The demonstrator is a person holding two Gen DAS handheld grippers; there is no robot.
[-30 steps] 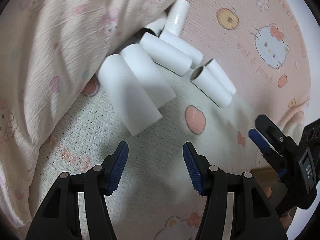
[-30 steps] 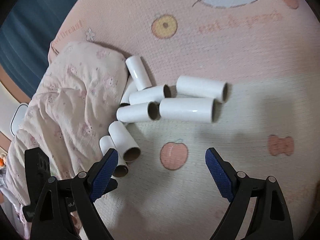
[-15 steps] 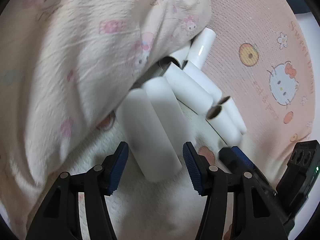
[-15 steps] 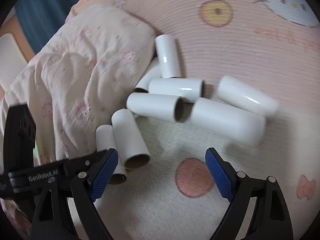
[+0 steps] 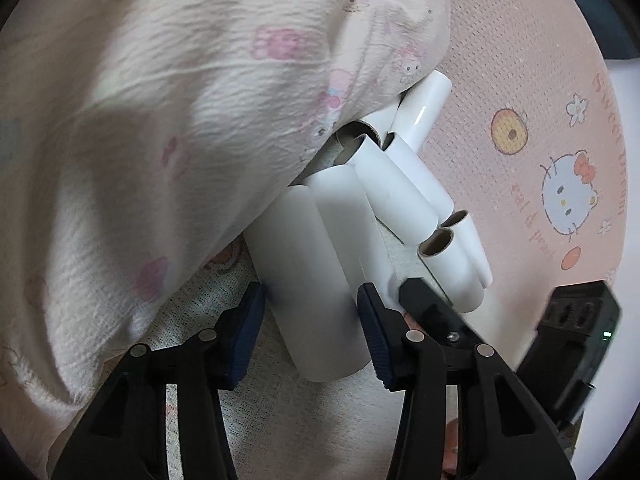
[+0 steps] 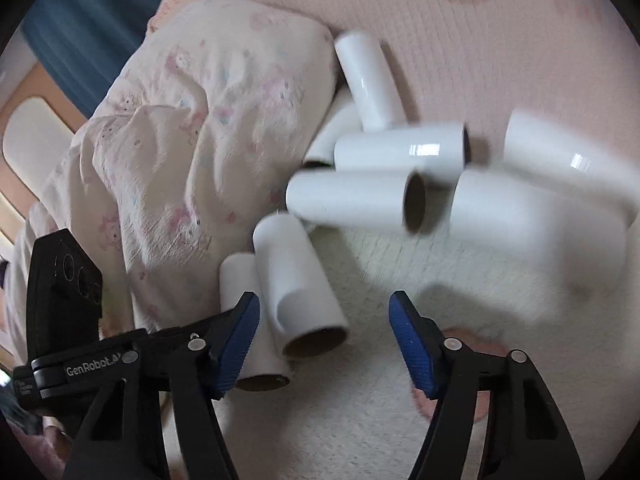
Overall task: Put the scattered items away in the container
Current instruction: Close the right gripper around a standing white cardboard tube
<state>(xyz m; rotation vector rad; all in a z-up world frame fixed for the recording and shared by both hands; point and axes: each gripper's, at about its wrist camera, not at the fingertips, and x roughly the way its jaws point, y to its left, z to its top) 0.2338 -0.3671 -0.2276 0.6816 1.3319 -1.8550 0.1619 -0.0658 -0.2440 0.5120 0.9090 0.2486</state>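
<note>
Two grippers closing in on white tubes beside the crumpled blanket (image 5: 180,140).
Left wrist view: left gripper (image 5: 310,330) straddles the nearest tube (image 5: 308,280), jaws closing, pads not yet pressing, tube against the blanket's edge. Right wrist view: right gripper (image 6: 324,340) jaws closing around an open-ended tube (image 6: 300,292) just off the blanket, still ungripped.

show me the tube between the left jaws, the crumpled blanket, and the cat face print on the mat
Tube (image 5: 316,280): left wrist view, middle of its white side.
Blanket (image 5: 168,128): left wrist view, wrinkled middle.
Cat face print (image 5: 568,200): left wrist view, centre of the face.
</note>
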